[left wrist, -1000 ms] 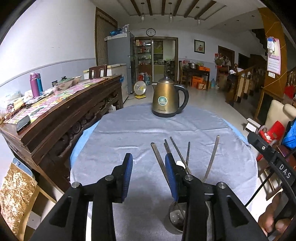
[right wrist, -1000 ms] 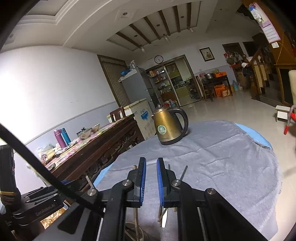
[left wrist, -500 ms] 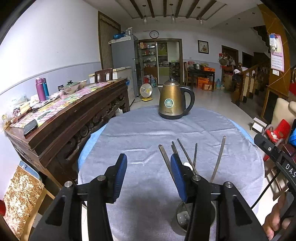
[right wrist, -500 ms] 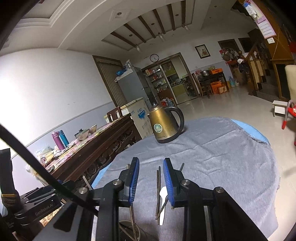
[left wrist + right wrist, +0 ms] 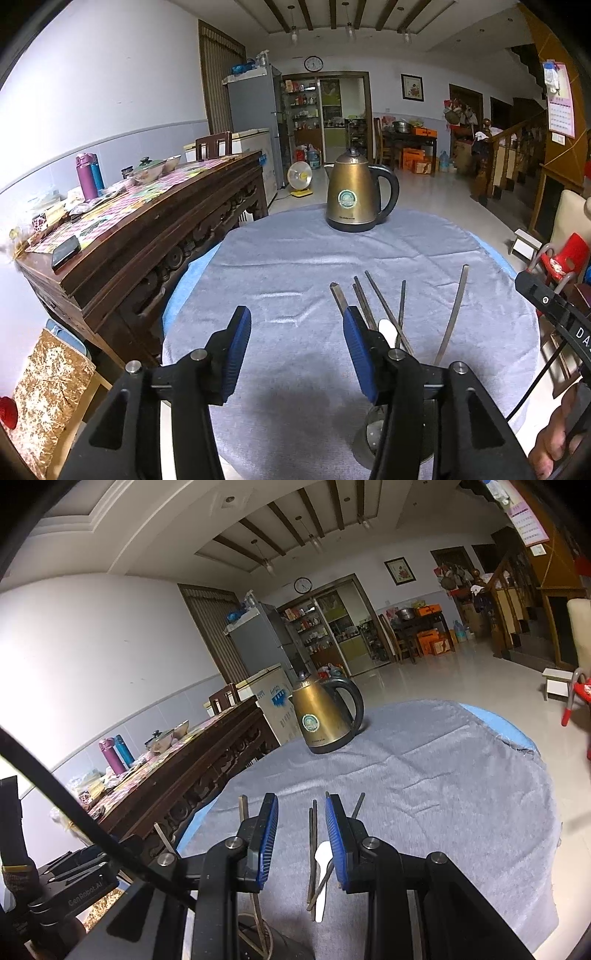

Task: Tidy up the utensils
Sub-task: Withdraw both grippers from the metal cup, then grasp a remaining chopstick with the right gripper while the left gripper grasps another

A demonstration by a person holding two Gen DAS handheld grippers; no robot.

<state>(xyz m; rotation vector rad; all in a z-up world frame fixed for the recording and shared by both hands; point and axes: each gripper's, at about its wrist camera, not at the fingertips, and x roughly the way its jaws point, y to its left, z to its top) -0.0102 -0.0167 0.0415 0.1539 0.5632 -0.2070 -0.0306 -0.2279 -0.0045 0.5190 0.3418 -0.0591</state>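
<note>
Step now: the sticks and the white spoon (image 5: 320,864) all stand in the metal cup (image 5: 373,439) at the bottom of both views. Putting things in the cup looks done, or almost done.
Left gripper (image 5: 297,349): fingers wide apart, holding nothing, just left of the cup.
Right gripper (image 5: 301,836): fingers let go, holding nothing. The chopsticks (image 5: 313,843) and spoon show in the gap between them.
Counter (image 5: 295,258): gray cloth with a gold kettle (image 5: 356,194) far back in the middle.
Next move: I think both grippers should lift away gently, so the cup does not tip.
Change: one second ago the right fingers were nearly closed; now they are apart. The left fingers have opened a bit wider too.
</note>
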